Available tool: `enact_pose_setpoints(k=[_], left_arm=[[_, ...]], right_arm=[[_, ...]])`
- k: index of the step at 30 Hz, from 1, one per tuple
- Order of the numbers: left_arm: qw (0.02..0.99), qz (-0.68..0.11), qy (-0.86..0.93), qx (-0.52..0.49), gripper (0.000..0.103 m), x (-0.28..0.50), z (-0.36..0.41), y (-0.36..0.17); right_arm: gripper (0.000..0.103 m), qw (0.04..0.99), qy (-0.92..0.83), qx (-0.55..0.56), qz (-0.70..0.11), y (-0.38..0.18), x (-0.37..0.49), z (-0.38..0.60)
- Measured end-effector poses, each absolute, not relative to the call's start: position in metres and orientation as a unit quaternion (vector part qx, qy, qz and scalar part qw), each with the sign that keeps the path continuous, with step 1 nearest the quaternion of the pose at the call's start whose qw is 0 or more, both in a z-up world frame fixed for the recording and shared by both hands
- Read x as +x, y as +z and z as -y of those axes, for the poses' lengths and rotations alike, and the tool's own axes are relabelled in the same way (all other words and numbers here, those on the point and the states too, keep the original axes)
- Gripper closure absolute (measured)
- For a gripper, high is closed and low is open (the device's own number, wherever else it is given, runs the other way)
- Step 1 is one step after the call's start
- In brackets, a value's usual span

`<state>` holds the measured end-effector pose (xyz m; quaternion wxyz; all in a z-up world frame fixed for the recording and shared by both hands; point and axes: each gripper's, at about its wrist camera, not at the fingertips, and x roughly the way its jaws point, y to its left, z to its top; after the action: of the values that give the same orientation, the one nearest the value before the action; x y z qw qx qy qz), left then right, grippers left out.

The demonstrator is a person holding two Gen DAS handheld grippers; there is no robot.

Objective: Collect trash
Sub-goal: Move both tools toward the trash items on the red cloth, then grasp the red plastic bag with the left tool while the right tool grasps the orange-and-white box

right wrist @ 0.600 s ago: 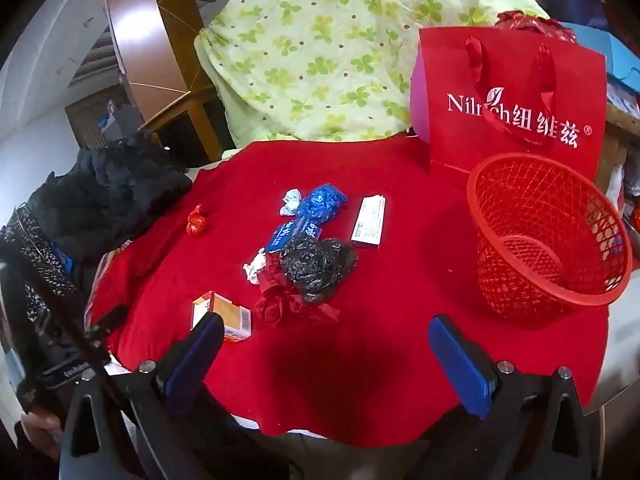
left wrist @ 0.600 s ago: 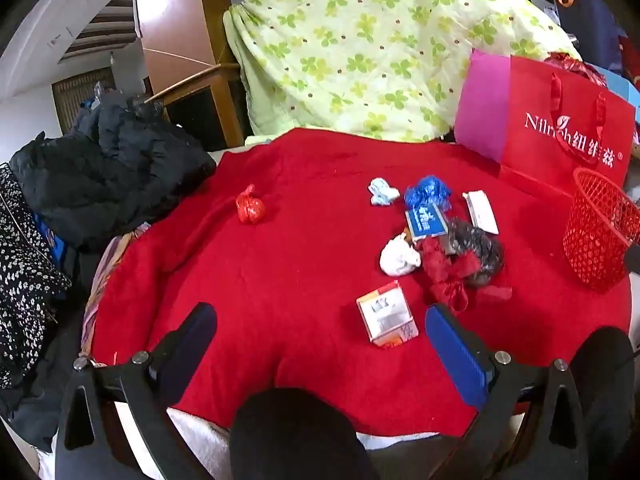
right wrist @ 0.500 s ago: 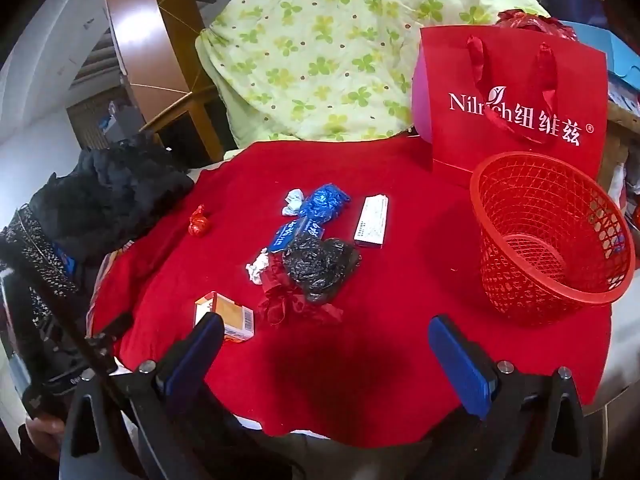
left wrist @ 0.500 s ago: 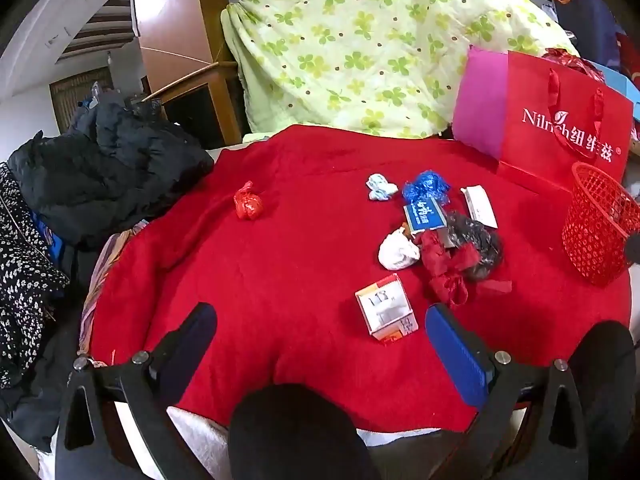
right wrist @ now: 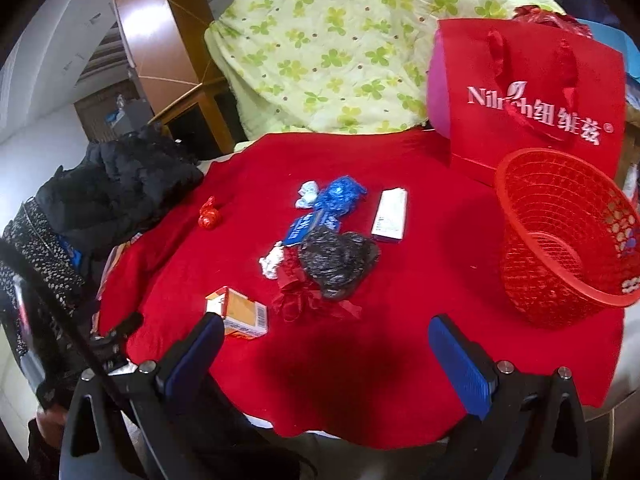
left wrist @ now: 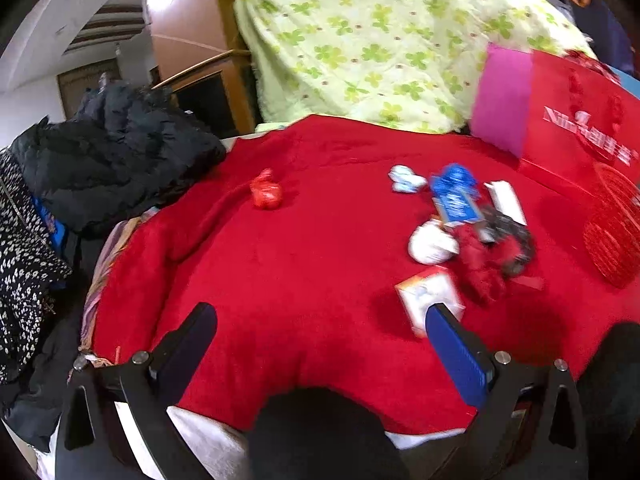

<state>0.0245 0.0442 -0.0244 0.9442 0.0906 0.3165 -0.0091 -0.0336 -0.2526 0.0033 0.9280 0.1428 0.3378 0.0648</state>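
Trash lies on a red cloth (right wrist: 420, 288): an orange-and-white box (right wrist: 240, 314) (left wrist: 430, 298), a black crumpled bag (right wrist: 338, 260), red ribbon scraps (right wrist: 304, 296), a white paper wad (left wrist: 432, 242), a blue packet (right wrist: 310, 226), a blue wrapper (right wrist: 340, 196), a white box (right wrist: 390, 214) and a red foil ball (left wrist: 266, 194) apart at the left. A red mesh basket (right wrist: 560, 236) stands at the right. My left gripper (left wrist: 320, 336) is open and empty, its right finger just before the box. My right gripper (right wrist: 326, 344) is open and empty at the near edge.
A red paper bag (right wrist: 532, 96) stands behind the basket. A green flowered quilt (right wrist: 332, 48) is piled at the back. Black clothing (left wrist: 112, 152) lies heaped off the cloth's left edge. A wooden post (right wrist: 168, 40) stands behind.
My left gripper has moved forward and a little right, closer to the orange-and-white box. My right gripper has edged slightly forward. Both stay open; the trash has not moved.
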Motion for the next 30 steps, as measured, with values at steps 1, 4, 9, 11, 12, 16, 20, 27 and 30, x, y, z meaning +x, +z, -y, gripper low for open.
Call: enact_pose_setpoints(k=[1, 4, 9, 11, 12, 16, 20, 27, 30], left_arm=[[0.945, -0.314, 0.003, 0.086, 0.0, 0.031, -0.054, -0.024], [0.944, -0.315, 0.049, 0.088, 0.0, 0.055, -0.086, -0.025], [0.943, -0.302, 0.112, 0.078, 0.0, 0.092, -0.144, -0.03], [0.937, -0.318, 0.124, 0.069, 0.0, 0.108, -0.165, -0.038], [0.934, -0.327, 0.128, 0.069, 0.0, 0.113, -0.171, -0.04], [0.917, -0.375, 0.126, 0.051, 0.0, 0.146, -0.19, -0.057], [0.909, -0.4, 0.111, 0.03, 0.0, 0.196, -0.2, -0.067], [0.898, -0.434, 0.066, -0.004, 0.0, 0.31, -0.193, -0.081], [0.9, -0.432, 0.056, -0.024, 0.0, 0.354, -0.184, -0.085]], right_arm=[[0.0, 0.927, 0.076, 0.14, -0.34, 0.001, -0.029, 0.247], [0.0, 0.934, 0.115, 0.127, -0.312, -0.006, -0.017, 0.219], [0.0, 0.925, 0.176, 0.082, -0.328, -0.026, 0.011, 0.155], [0.0, 0.92, 0.181, 0.053, -0.345, -0.042, 0.026, 0.131], [0.0, 0.919, 0.181, 0.038, -0.349, -0.05, 0.034, 0.12], [0.0, 0.921, 0.161, -0.016, -0.354, -0.08, 0.066, 0.079], [0.002, 0.911, 0.116, -0.047, -0.393, -0.113, 0.092, 0.07], [0.046, 0.898, 0.11, -0.011, -0.425, -0.13, 0.113, 0.086], [0.051, 0.897, 0.127, 0.003, -0.423, -0.127, 0.113, 0.094]])
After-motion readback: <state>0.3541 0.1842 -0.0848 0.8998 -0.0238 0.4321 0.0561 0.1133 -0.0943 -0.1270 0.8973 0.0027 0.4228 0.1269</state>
